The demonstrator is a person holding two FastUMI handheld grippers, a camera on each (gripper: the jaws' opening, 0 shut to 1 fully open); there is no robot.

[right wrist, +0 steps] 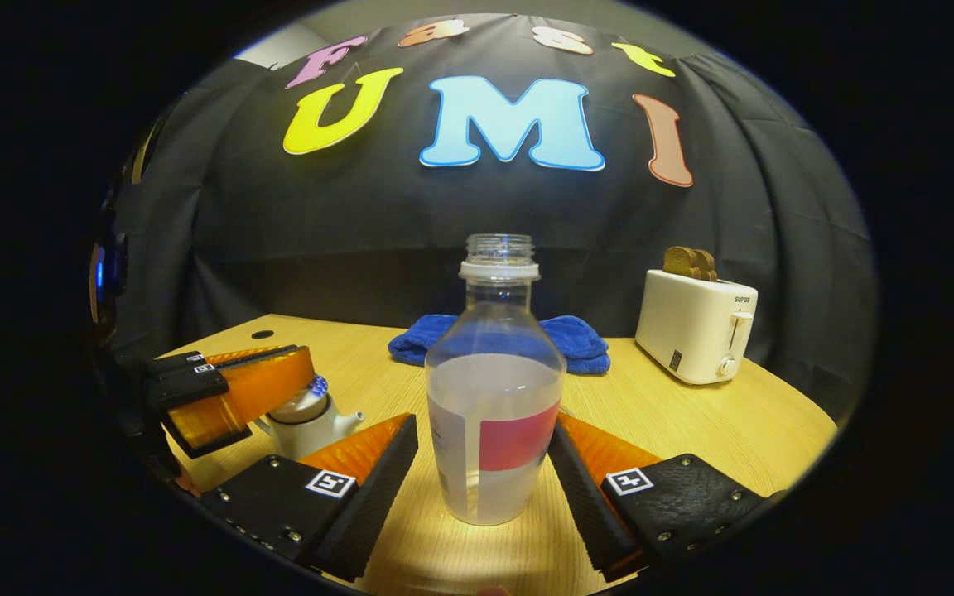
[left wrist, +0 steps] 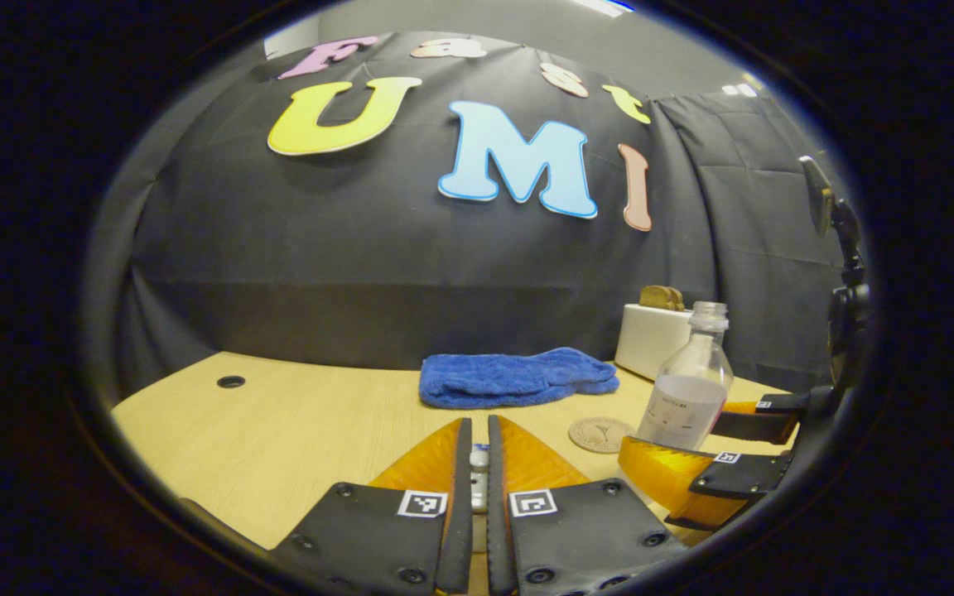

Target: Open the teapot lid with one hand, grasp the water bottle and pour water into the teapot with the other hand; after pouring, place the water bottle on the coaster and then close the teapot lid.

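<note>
The wooden table (right wrist: 717, 430) carries a blue towel (right wrist: 576, 335) and a white toaster (right wrist: 696, 327) at the back. My right gripper (right wrist: 484, 463) is spread wide around the upright, uncapped water bottle (right wrist: 493, 389), fingers not touching it. The right gripper view shows the teapot (right wrist: 311, 422); my left gripper (left wrist: 479, 463) pinches its lid knob (left wrist: 479, 457). The left gripper view adds the coaster (left wrist: 599, 434).

teapot (right wrist: 311, 424) lid under left tongs (right wrist: 311, 389) — knob barely visible
</note>
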